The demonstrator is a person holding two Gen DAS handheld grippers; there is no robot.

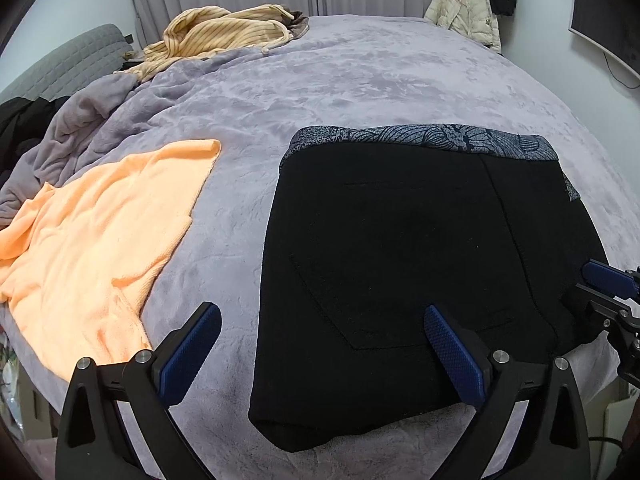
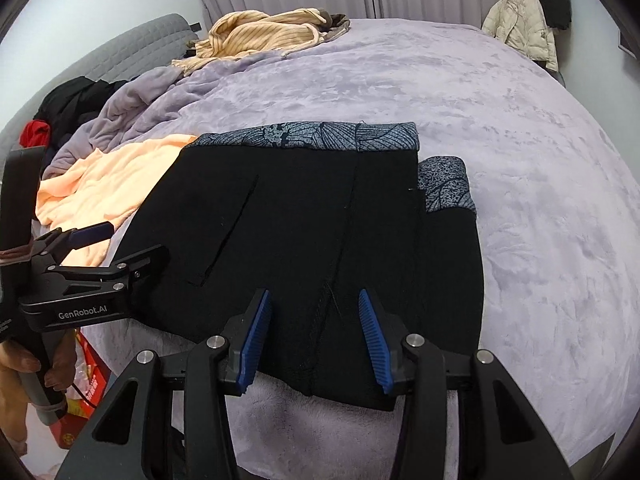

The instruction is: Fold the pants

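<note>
both grippers, left gripper (image 1: 322,344) and right gripper (image 2: 314,338), hover spread wide and empty just before the folded black pants (image 1: 400,260), apparently lining up another fold.

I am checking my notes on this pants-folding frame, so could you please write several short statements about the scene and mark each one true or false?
1. The black pants lie folded on the lavender blanket. True.
2. The left gripper is shut on the pants. False: it is open, gripping nothing.
3. The right gripper is open. True.
4. The orange towel lies on top of the pants. False: it lies beside them, on the blanket.
5. The pants' waistband is patterned. True.
</note>
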